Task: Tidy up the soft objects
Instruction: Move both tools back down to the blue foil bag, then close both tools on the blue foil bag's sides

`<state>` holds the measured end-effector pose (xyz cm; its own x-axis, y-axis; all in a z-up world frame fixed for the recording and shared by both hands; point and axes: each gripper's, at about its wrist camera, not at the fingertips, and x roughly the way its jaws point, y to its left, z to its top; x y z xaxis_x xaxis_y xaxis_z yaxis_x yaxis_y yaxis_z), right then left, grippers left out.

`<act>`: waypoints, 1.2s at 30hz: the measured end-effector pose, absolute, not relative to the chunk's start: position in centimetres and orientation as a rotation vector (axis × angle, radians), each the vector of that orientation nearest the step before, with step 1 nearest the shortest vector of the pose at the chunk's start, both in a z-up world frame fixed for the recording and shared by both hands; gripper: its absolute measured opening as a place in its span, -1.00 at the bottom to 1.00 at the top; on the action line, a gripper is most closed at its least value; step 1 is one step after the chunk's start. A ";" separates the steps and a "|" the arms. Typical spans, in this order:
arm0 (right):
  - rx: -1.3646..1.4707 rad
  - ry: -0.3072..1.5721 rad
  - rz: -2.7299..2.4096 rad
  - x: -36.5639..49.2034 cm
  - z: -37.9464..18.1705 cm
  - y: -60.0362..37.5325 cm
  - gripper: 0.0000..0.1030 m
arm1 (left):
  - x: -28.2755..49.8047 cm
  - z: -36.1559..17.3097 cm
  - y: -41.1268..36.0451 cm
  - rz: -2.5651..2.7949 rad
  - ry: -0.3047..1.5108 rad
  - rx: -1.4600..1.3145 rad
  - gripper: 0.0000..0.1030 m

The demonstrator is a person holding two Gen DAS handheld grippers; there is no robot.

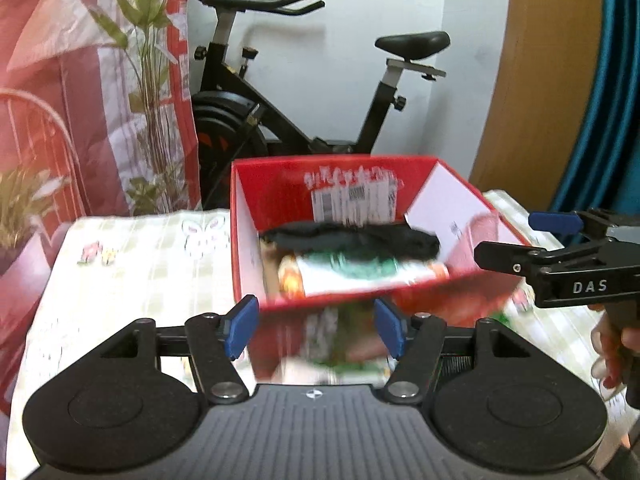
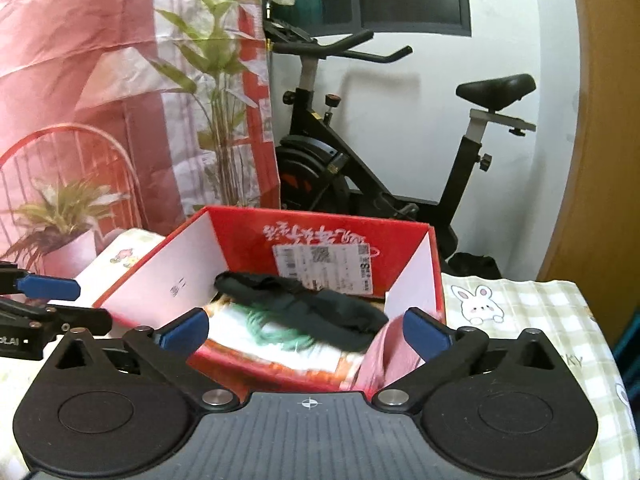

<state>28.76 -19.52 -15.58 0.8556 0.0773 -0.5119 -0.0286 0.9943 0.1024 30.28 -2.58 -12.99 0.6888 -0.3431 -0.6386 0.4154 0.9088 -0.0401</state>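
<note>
A red cardboard box with white inner walls stands open on the table. Inside it a black soft cloth lies across a white and green packet. My left gripper is open just short of the box's near wall, with nothing between its blue pads. My right gripper is wide open at the box's near right corner and holds nothing. Each gripper also shows at the edge of the other's view: the right gripper, the left gripper.
A checked tablecloth covers the table. Behind the box stands a black exercise bike. A red and white backdrop with plants fills the left; a wooden door is on the right. A hand holds the right gripper.
</note>
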 end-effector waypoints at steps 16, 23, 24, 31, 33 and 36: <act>0.039 0.713 0.148 20.3 -22.9 -12.9 0.97 | 24.6 -22.8 1.1 -0.444 0.891 0.038 0.24; 0.077 0.769 0.146 18.5 -25.1 -12.5 0.88 | 23.3 -24.7 0.8 -0.485 0.914 -0.003 0.22; 0.079 0.772 0.143 18.2 -25.3 -12.5 0.88 | 23.1 -24.9 0.9 -0.491 0.916 -0.016 0.20; 0.109 0.812 0.171 17.7 -26.2 -12.7 0.69 | 21.8 -25.7 1.7 -0.522 0.927 -0.077 -0.07; 0.115 0.821 0.178 17.5 -26.3 -12.8 0.68 | 21.5 -25.7 1.6 -0.526 0.931 -0.086 -0.13; 0.129 0.822 0.185 17.4 -26.4 -12.9 0.66 | 20.8 -25.7 1.5 -0.528 0.937 -0.100 -0.18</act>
